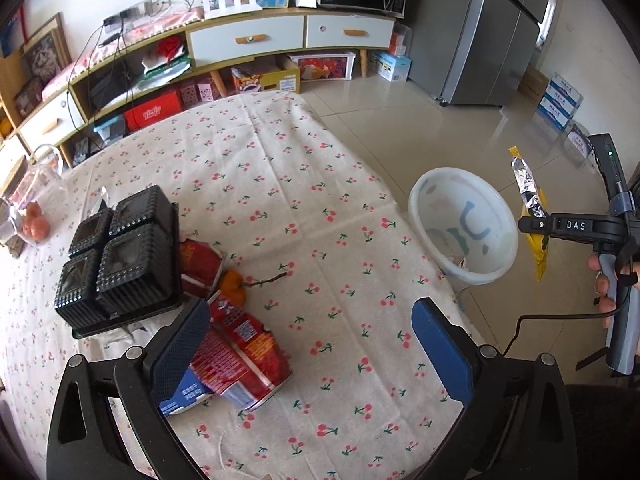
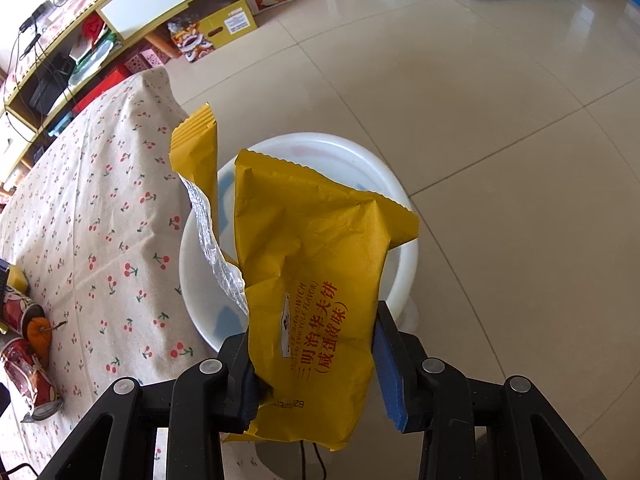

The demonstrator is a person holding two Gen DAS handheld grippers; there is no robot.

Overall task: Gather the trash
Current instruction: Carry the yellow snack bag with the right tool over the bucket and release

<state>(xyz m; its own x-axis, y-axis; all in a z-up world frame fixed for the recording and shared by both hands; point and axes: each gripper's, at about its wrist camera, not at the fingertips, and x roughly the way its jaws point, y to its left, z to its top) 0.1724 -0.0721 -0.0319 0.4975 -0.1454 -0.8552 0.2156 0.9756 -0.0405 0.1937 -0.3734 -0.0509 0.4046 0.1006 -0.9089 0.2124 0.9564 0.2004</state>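
My right gripper (image 2: 316, 364) is shut on a torn yellow snack wrapper (image 2: 320, 272) with a silver lining and holds it above the white plastic basin (image 2: 400, 276) that stands on the floor by the table's edge. From the left wrist view the wrapper (image 1: 534, 216) hangs just right of the basin (image 1: 464, 224). My left gripper (image 1: 316, 344) is open over the table, its left finger next to crushed red cartons (image 1: 240, 356). An orange peel with a twig (image 1: 234, 280) and a black plastic tray (image 1: 120, 256) lie beside them.
The table has a cherry-print cloth (image 1: 280, 184). A glass jar (image 1: 36, 200) stands at its far left. A low TV cabinet (image 1: 248, 40), boxes, and a grey fridge (image 1: 492, 32) line the far wall across the tiled floor.
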